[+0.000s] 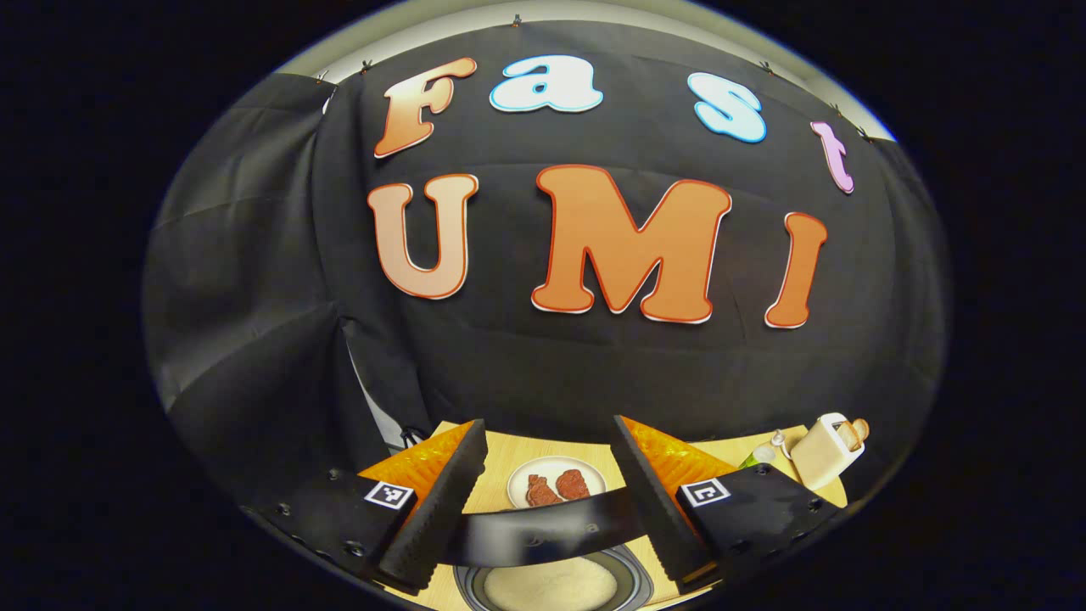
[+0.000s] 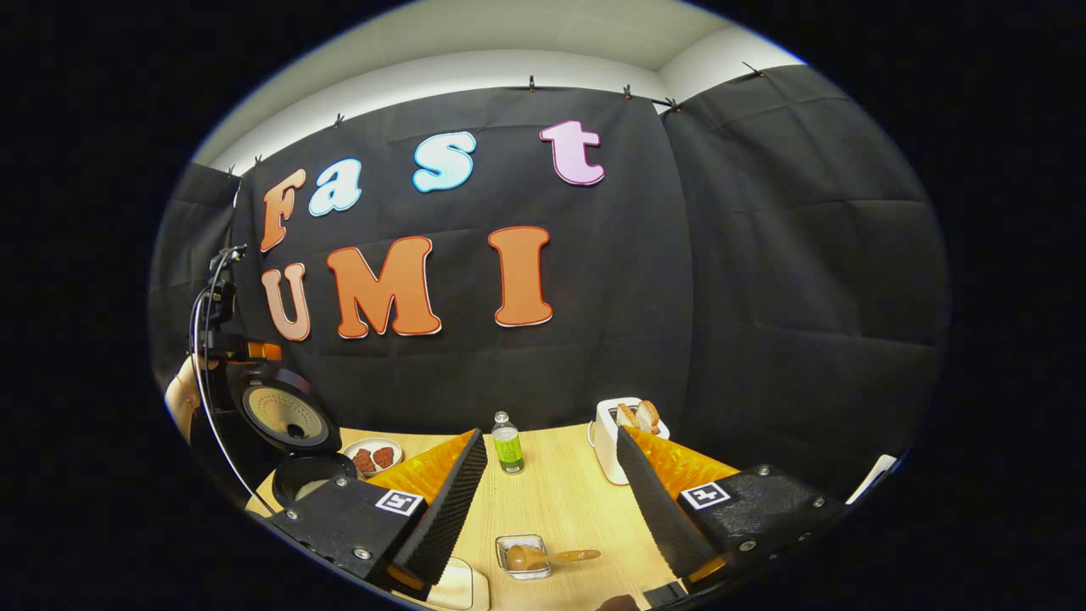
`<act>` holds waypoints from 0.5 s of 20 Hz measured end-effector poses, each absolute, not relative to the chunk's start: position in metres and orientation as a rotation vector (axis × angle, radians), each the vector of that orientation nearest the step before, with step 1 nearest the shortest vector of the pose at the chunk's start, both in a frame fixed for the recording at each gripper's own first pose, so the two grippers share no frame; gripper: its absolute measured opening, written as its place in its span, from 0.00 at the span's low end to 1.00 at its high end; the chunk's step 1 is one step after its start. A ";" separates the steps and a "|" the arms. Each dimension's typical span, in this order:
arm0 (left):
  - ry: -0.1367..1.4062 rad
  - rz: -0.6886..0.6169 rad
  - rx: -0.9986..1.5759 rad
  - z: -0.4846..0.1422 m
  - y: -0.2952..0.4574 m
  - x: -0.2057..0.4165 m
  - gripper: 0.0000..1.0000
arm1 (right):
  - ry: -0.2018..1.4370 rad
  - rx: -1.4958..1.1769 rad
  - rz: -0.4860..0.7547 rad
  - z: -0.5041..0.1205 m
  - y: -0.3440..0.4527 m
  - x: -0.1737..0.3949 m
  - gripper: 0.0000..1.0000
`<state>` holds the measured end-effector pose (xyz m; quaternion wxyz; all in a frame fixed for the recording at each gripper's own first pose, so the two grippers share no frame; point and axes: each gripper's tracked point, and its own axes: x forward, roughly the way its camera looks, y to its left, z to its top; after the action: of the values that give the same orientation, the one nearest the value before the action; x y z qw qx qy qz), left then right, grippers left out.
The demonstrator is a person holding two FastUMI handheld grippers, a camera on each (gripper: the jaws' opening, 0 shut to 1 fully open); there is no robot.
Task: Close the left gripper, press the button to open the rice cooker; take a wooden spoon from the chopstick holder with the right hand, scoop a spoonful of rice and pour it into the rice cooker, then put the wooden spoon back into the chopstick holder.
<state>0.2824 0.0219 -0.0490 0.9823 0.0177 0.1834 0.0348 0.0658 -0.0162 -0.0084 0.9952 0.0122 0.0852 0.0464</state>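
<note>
The black rice cooker (image 2: 299,475) stands open at the table's left end, with its round lid (image 2: 284,416) upright. In the left gripper view, the lid's edge (image 1: 543,530) crosses between my fingers, above the pot holding rice (image 1: 547,587). My left gripper (image 1: 548,422) is open and holds nothing. A wooden spoon (image 2: 551,557) rests in a small mesh holder (image 2: 522,543) on the table, its handle pointing right. My right gripper (image 2: 550,431) hovers above it, open and holding nothing. The left gripper (image 2: 227,339) and a hand (image 2: 182,390) show above the lid.
A white plate (image 2: 373,447) with meat pieces sits beside the cooker. A green-labelled bottle (image 2: 507,445) stands mid-table and a white toaster (image 2: 612,437) with bread to its right. A pale object (image 2: 462,587) lies at the near edge. The black wall runs behind the table.
</note>
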 end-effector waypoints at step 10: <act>0.378 0.041 -0.005 -0.065 0.005 0.242 0.99 | 0.135 0.032 0.120 0.011 -0.017 0.059 0.95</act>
<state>0.2417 0.0052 -0.0651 0.9819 -0.0023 0.1881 0.0202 0.0589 -0.0169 0.0108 0.9958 0.0159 0.0672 0.0598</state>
